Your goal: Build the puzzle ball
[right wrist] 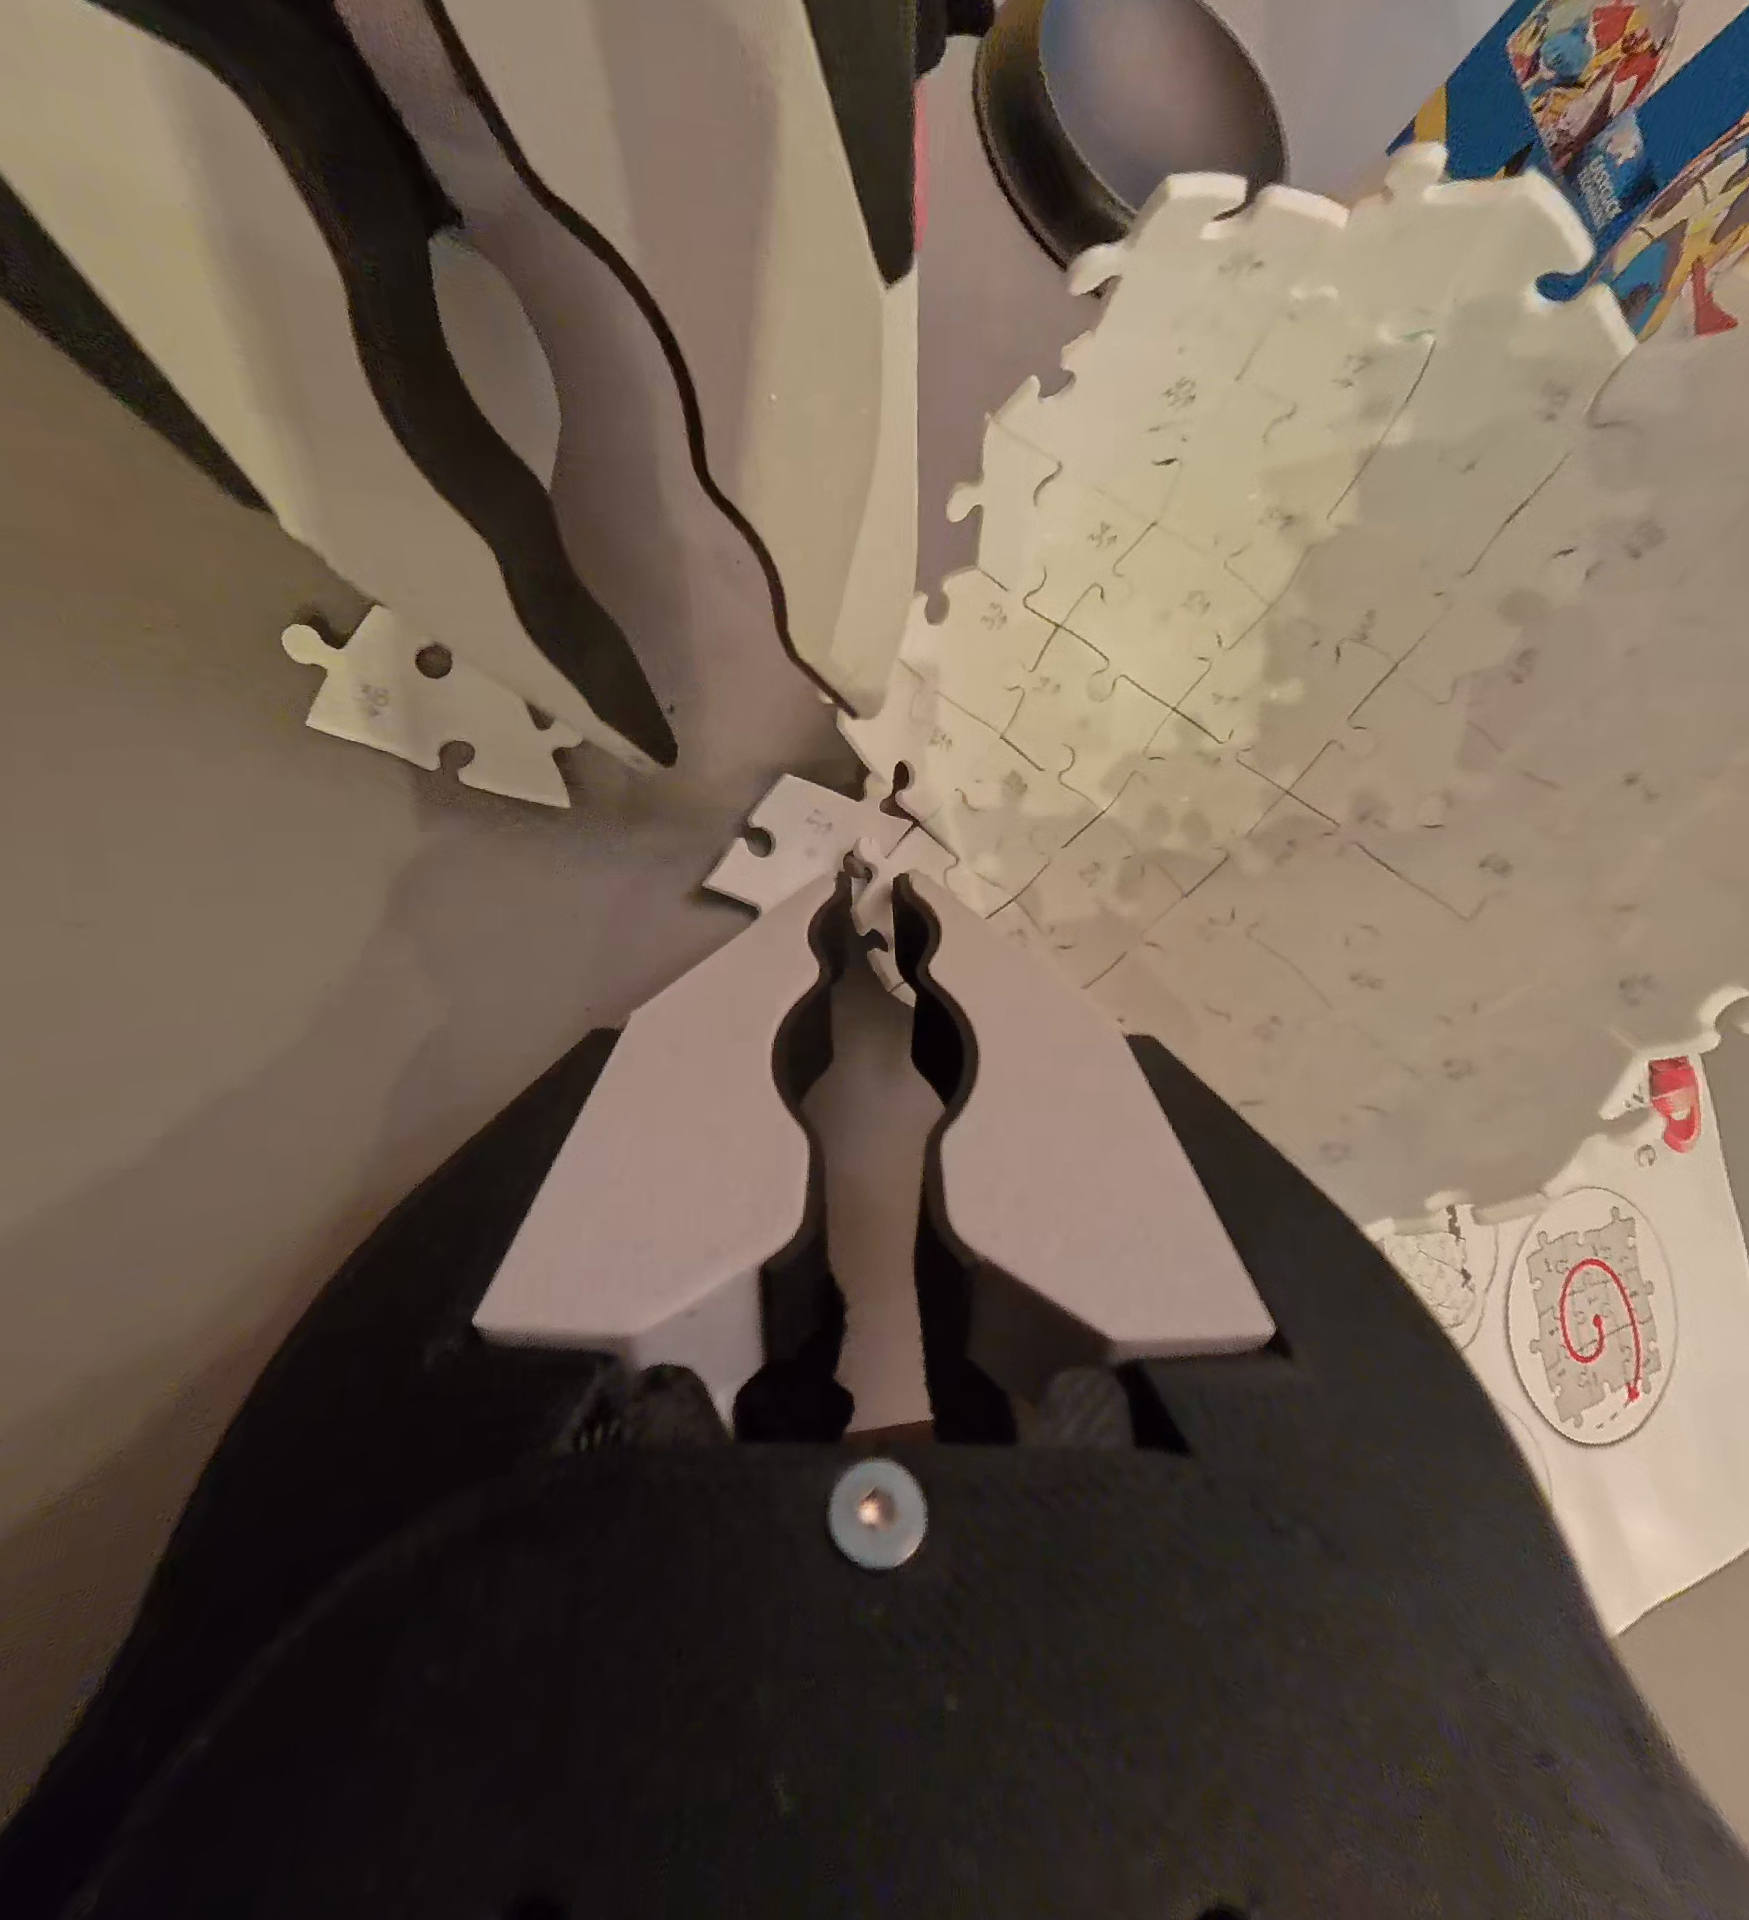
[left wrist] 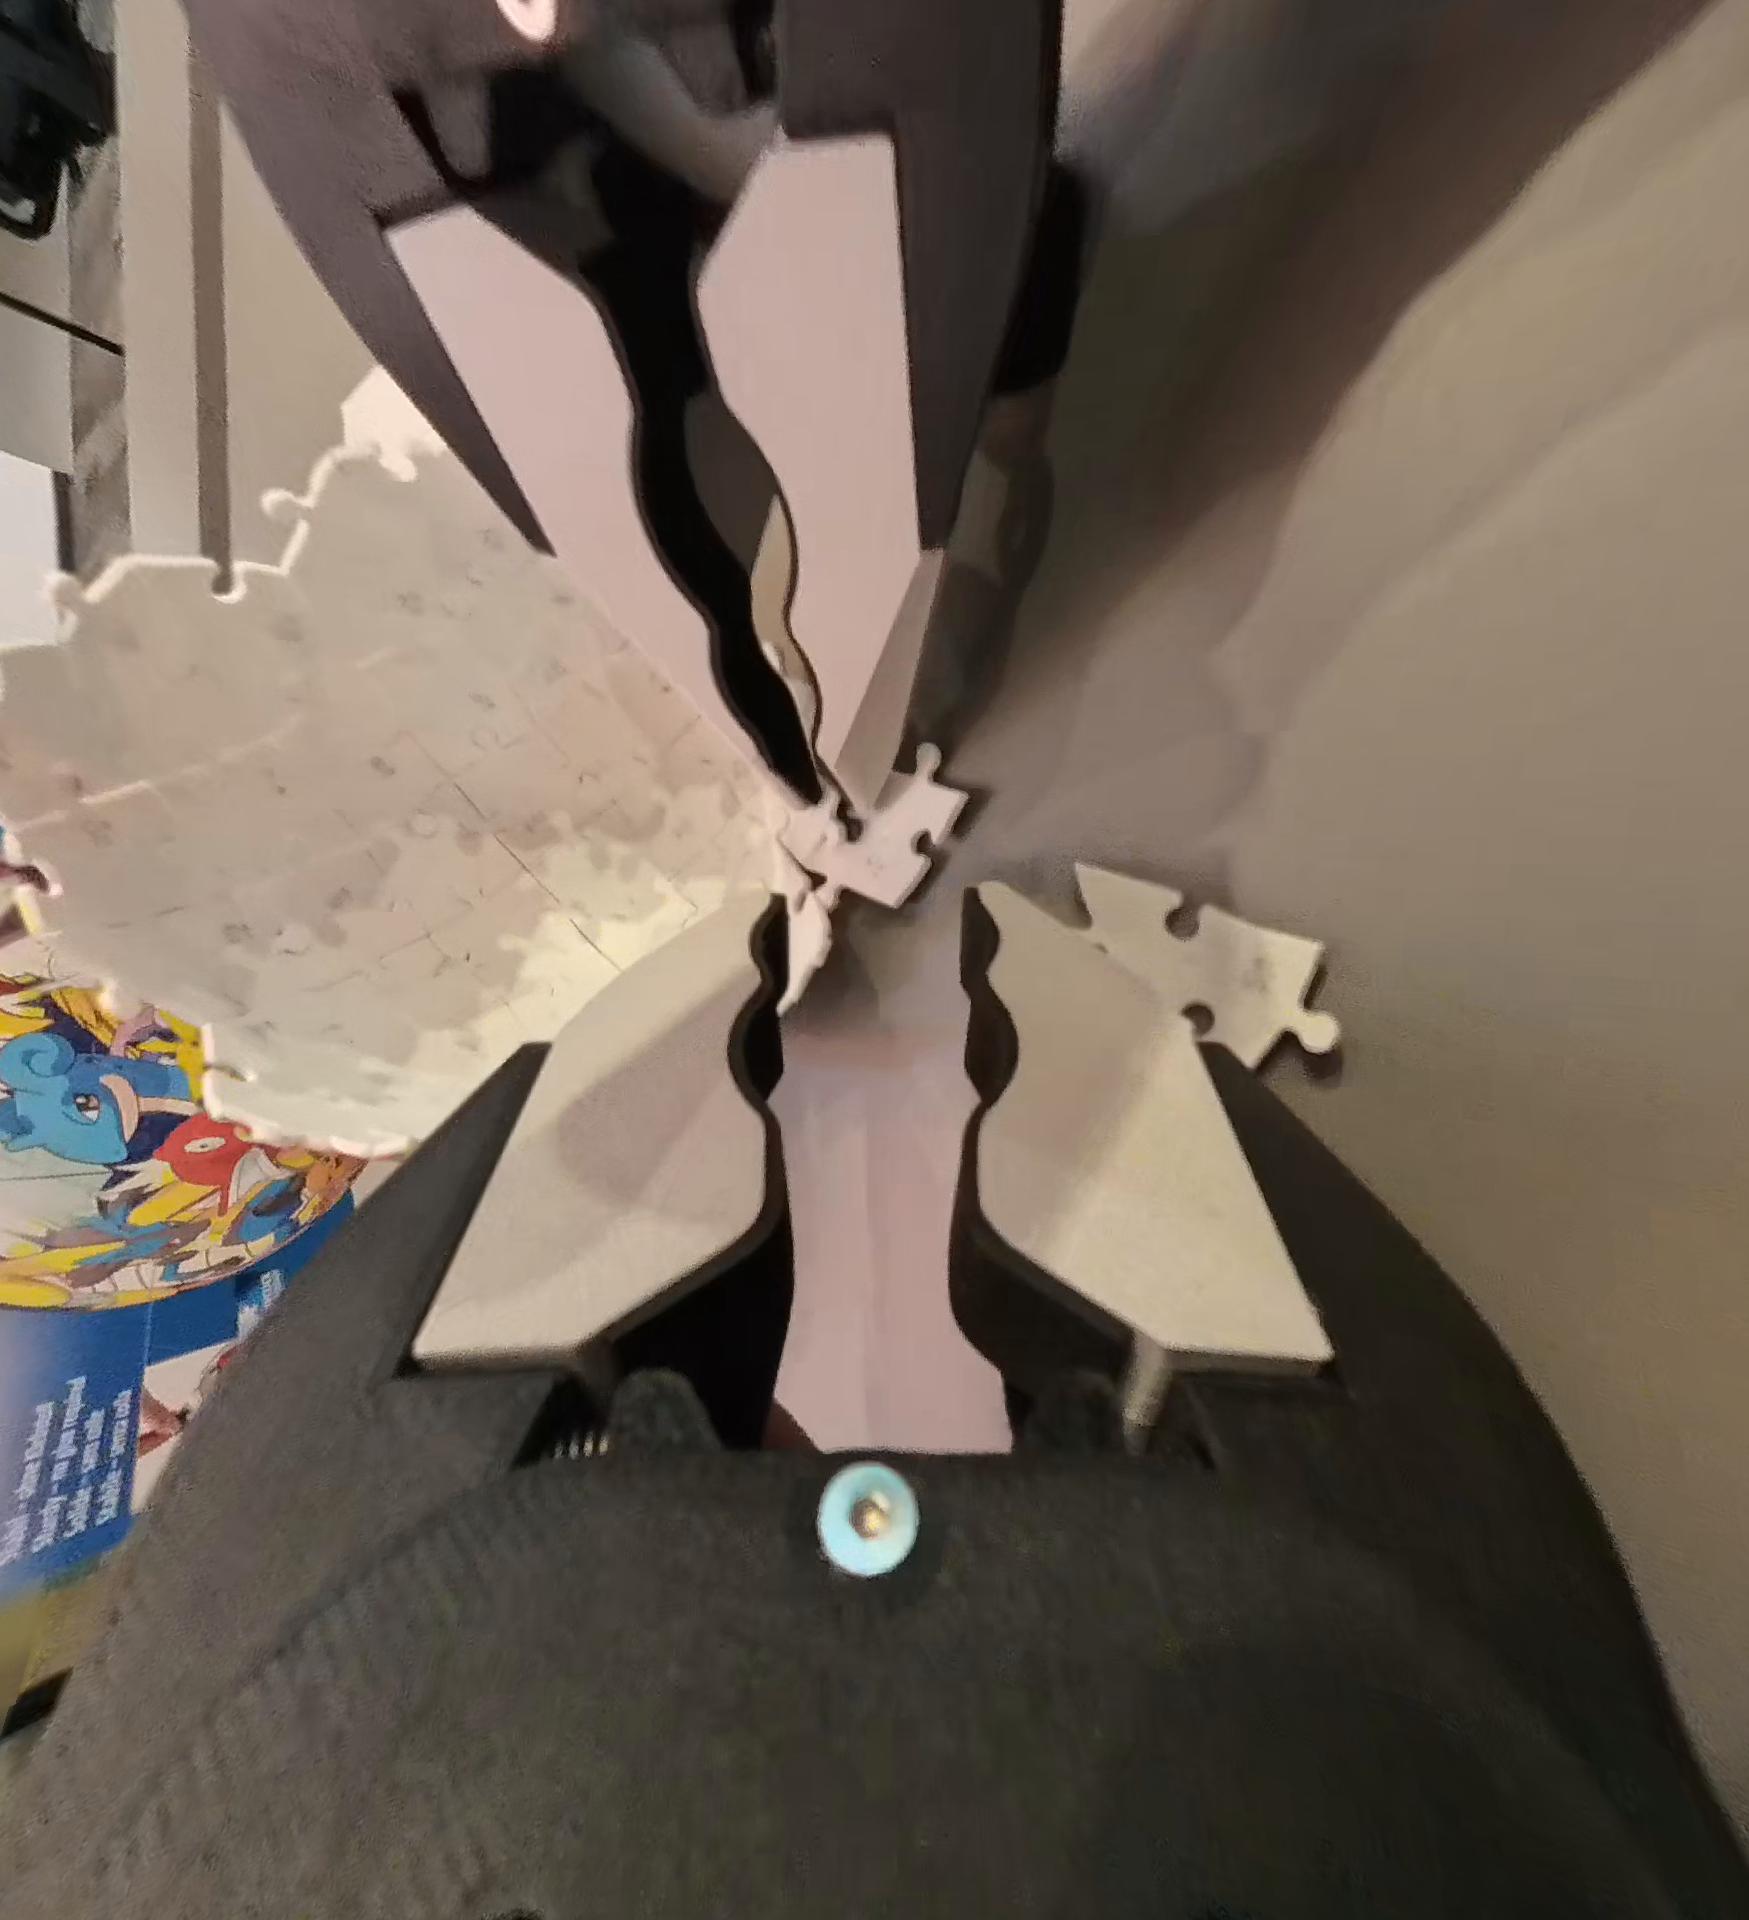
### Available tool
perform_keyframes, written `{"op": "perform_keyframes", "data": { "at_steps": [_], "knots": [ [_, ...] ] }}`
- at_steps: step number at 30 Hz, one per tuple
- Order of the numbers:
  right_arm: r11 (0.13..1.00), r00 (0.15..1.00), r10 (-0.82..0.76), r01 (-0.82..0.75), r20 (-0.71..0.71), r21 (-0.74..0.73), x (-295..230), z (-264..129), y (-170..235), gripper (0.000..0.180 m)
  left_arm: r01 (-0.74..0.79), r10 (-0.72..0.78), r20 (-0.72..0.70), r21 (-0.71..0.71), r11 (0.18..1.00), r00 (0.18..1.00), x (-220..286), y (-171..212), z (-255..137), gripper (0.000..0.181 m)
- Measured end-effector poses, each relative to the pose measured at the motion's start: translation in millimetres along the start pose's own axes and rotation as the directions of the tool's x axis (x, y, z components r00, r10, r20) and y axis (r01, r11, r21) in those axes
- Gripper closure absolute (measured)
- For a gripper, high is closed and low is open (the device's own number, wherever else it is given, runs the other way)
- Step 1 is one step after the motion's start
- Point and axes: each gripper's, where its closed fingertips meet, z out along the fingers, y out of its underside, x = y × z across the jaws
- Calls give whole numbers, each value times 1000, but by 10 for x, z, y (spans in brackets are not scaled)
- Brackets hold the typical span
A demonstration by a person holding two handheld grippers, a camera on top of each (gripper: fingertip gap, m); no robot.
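Joining piece to puzzle shell at counter [left wrist: 1576, 727].
My right tongs [right wrist: 875, 883] pinch the white shell [right wrist: 1317, 675] edge beside a small piece [right wrist: 797, 842]; my left tongs [left wrist: 875, 904] stand spread, loose piece [left wrist: 1234, 966] adjacent.

Left claw [left wrist: 870, 904] parted — right claw [right wrist: 875, 888] near-closed

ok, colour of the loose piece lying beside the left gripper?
White, faint grey marking; the loose piece shows best in the left wrist view.
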Motion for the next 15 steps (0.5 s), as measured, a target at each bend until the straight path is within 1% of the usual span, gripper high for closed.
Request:
{"op": "perform_keyframes", "data": {
  "at_steps": [1,3,8,15],
  "knots": [
    [1000,1000,1,-1,3,-2,4,2,0,174,25,-25,-10,-6,1000,1000,3,-16,14,149],
    [1000,1000,3,-3,7,-2,5,2,2,173,25,-27,-30,-59,998,999,29,43,78,143],
    [1000,999,30,-30,20,2,19,0,8,174,66,-70,-48,-71,995,996,22,68,115,145],
    [999,999,32,-32,31,-3,31,7,13,173,104,-112,-101,-81,991,989,60,77,130,153]
  ]
}}
